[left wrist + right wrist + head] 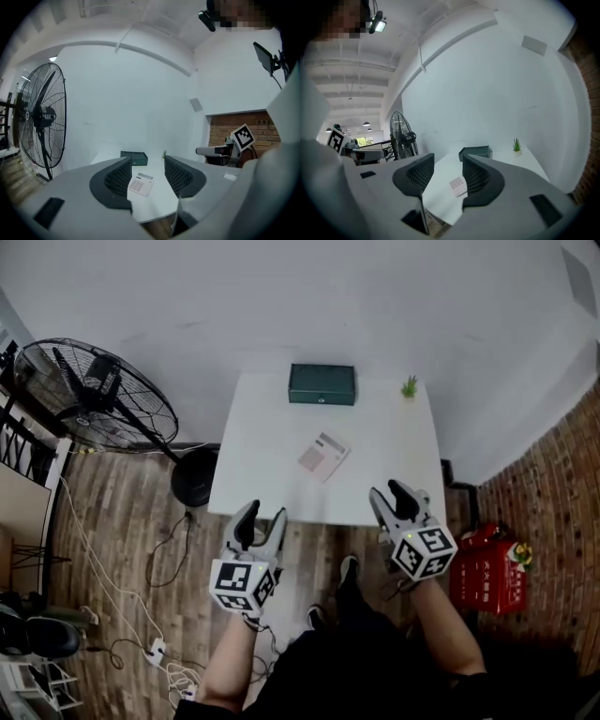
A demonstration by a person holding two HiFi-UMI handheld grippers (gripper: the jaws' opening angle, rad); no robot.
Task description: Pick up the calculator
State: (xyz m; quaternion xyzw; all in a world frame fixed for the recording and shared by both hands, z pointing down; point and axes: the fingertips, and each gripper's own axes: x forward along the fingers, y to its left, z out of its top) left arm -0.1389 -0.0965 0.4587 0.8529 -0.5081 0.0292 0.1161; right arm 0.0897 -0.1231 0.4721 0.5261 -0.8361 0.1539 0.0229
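A white calculator with pinkish keys lies slightly askew in the middle of the white table. My left gripper hovers over the floor just off the table's near edge, open and empty. My right gripper is at the near right edge, also open with nothing between its jaws. In the left gripper view the calculator shows in the gap of the left gripper, well ahead of it. The right gripper view has the calculator low between the spread jaws of the right gripper.
A dark green box stands at the table's far edge, with a small potted plant at the far right corner. A large floor fan is left of the table. A red crate sits on the floor at right. Cables trail over the wooden floor.
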